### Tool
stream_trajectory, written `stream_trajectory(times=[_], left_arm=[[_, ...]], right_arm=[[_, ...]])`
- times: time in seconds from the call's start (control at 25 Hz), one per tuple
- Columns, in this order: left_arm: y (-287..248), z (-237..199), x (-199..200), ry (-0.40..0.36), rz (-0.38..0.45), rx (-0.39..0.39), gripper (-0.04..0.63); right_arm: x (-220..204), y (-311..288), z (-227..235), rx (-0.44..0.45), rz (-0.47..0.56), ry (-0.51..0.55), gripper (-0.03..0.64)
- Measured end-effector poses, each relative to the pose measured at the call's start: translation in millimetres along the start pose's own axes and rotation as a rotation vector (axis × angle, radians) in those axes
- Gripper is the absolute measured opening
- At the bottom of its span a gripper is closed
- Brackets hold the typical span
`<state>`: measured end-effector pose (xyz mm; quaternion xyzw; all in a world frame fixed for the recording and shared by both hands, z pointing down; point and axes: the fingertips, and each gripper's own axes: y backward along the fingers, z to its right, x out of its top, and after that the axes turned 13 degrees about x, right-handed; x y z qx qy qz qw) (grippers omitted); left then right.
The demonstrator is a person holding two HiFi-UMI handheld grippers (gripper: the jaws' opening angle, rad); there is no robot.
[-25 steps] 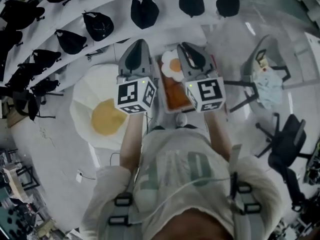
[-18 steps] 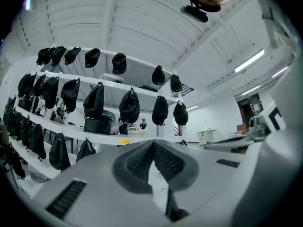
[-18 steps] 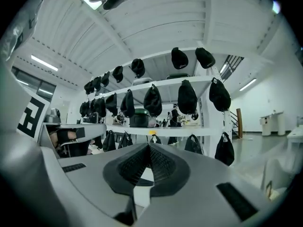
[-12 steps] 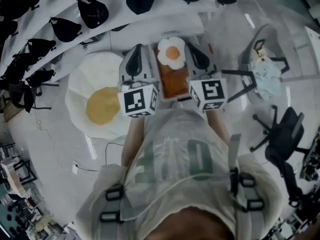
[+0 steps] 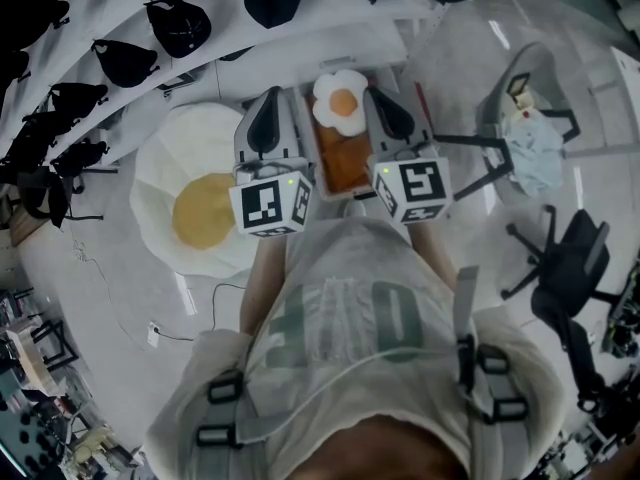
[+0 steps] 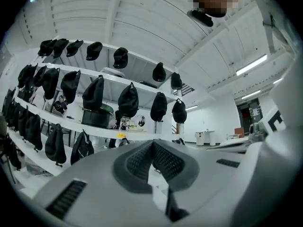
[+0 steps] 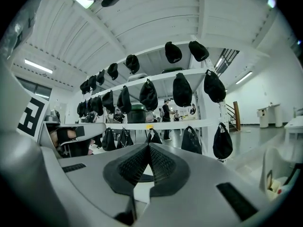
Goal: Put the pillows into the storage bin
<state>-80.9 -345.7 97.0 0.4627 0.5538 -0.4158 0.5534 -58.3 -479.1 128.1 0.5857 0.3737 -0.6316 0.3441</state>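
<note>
Left gripper (image 6: 152, 155) and right gripper (image 7: 149, 155) both closed, empty; large egg pillow (image 5: 205, 203) on floor looks wider than storage bin (image 5: 342, 195), likely to snag on its rim.

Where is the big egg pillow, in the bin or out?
Out: the big egg pillow lies spread flat on the floor, left of the bin.

Large white hall, read as warehouse-like lab or storage workspace. Long white shelves (image 6: 94, 128) hung with rows of black bags (image 6: 128, 100). Ribbed white ceiling (image 7: 156, 13) lit by strip lights (image 6: 251, 65). Pale glossy floor (image 5: 110, 278) seen from head view; black office chair (image 5: 565, 268) stood at its right side.
</note>
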Motion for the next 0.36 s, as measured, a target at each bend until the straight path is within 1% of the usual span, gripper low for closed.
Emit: stream_trajectory(times=[0.36], left_arm=[[-1.6,-3.0,-6.4,0.003,-0.007,0.01,0.008]], right_arm=[[-8.2,1.4,5.9,-0.009,-0.009,-0.021,0.009]])
